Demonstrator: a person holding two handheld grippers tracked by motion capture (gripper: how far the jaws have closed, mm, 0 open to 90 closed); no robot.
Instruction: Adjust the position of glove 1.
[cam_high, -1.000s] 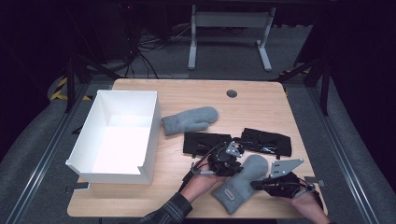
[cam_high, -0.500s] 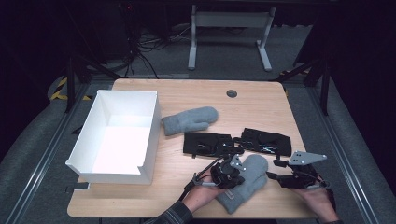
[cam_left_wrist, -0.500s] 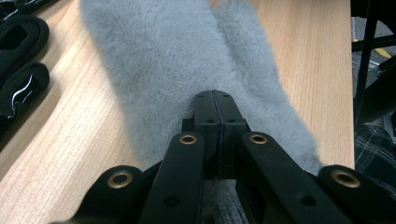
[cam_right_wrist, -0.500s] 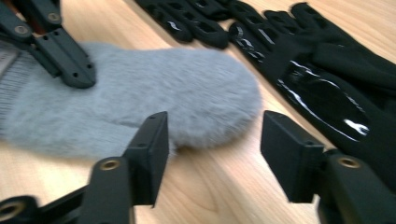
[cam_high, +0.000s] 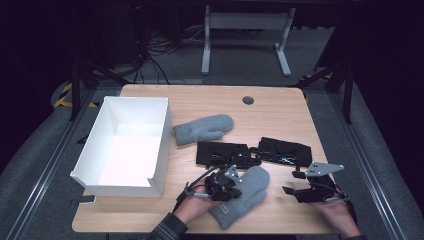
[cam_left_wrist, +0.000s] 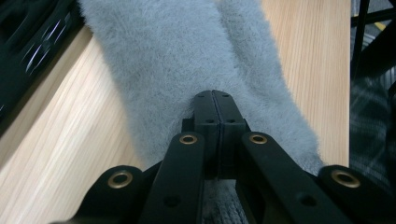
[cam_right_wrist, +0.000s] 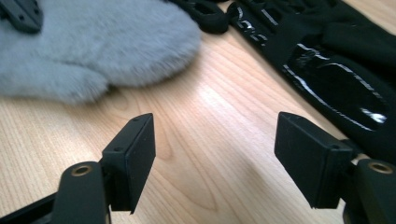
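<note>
A fluffy grey mitten (cam_high: 247, 192) lies near the table's front edge. My left gripper (cam_high: 231, 186) lies over its cuff end and is shut on it. In the left gripper view the closed jaws (cam_left_wrist: 213, 95) pinch the fur of the mitten (cam_left_wrist: 187, 46), which stretches away ahead. My right gripper (cam_high: 292, 182) sits to the right of the mitten, low over bare wood. Its jaws (cam_right_wrist: 215, 135) have just been opening and stand open with nothing between them. The mitten's tip (cam_right_wrist: 93, 42) is ahead on the left, a shiny black glove (cam_right_wrist: 336, 70) ahead on the right.
A second grey mitten (cam_high: 202, 129) lies mid-table beside the open white box (cam_high: 162, 145) at the left. Two black gloves (cam_high: 222, 154) (cam_high: 282, 150) lie side by side behind the near mitten. A round cable hole (cam_high: 248, 100) is at the back.
The right gripper let go of the near mitten, drew off to the right and opened. The left gripper closed on the mitten and pulled it a little to the left.
</note>
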